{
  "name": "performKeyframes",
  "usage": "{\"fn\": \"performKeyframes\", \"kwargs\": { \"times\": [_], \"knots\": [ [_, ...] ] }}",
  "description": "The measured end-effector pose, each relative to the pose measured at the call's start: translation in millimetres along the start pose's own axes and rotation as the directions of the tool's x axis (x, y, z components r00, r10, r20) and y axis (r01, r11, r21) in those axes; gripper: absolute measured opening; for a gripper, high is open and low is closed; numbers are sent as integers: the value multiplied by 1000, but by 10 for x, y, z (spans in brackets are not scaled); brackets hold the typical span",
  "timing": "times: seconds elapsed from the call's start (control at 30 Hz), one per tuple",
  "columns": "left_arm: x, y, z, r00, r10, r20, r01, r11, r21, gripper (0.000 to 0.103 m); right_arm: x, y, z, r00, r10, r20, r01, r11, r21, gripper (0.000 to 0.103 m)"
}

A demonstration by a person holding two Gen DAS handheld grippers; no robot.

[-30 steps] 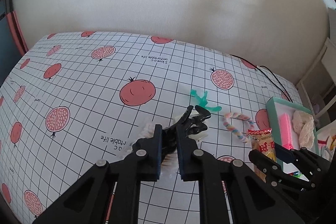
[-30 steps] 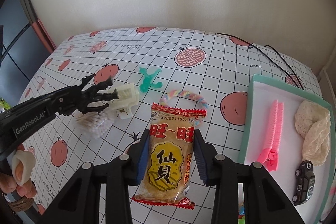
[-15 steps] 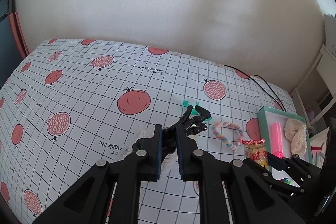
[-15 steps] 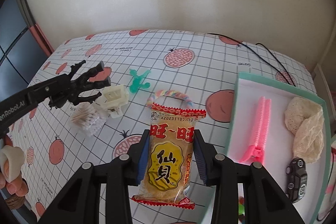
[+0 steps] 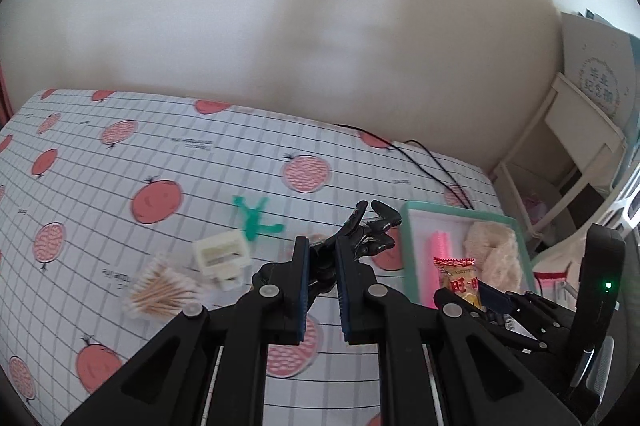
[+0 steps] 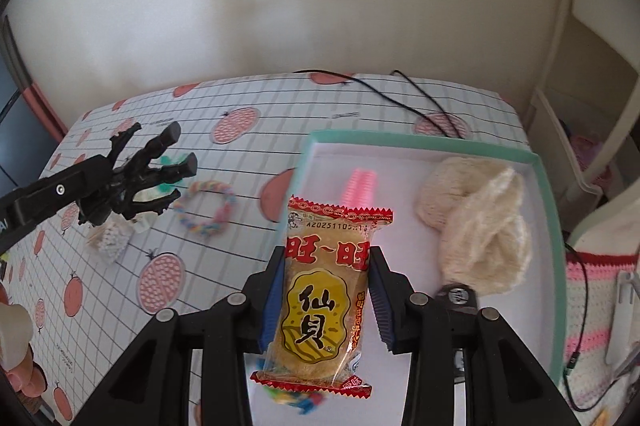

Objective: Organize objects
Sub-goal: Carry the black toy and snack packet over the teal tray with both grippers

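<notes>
Our right gripper (image 6: 326, 300) pinches a crinkly snack packet (image 6: 325, 290) above the green tray (image 6: 546, 226), near a pink comb (image 6: 360, 186) and fluffy cloth (image 6: 480, 226), while our left gripper (image 5: 322, 286) pinches a spiky black claw clip (image 5: 360, 236) above the checked worktop (image 5: 120, 194).

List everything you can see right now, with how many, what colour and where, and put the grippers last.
tray: 1, mint green rim, white inside, right end of table
zipper: 1, pink, in tray
knit fabric: 1, cream, in tray, right part
toy car: 1, dark, in tray, mostly hidden
braided ring: 1, pastel multicolour, on table left of tray
green figure: 1, teal, on table
white plastic box: 1, on table
cotton swab packet: 1, clear, beside box
tablecloth: 1, white grid, red fruit
cable: 1, black, far edge
rice cracker packet: 1, red-yellow, over tray's near edge
black claw clip: 1, held
left gripper: shut on clip
right gripper: shut on packet
</notes>
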State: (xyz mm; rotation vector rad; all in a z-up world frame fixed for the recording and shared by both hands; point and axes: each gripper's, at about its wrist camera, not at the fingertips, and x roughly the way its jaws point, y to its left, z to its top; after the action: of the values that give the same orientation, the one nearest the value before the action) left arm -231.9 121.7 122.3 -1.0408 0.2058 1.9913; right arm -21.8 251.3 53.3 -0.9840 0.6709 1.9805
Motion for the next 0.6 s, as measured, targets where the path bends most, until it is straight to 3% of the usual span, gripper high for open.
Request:
{"fn": "performKeyframes", "kwargs": {
  "times": [0.23,0.6],
  "knots": [
    [195,-424,-46,997,-68,-37,69,997,16,13,-107,-441,-7,999,-37,17,36,997,71,41],
    [440,-924,-62,984,-158,-81,159,987,5,13,-193,-825,-19,997,-73,30,69,988,137,41]
  ]
}}
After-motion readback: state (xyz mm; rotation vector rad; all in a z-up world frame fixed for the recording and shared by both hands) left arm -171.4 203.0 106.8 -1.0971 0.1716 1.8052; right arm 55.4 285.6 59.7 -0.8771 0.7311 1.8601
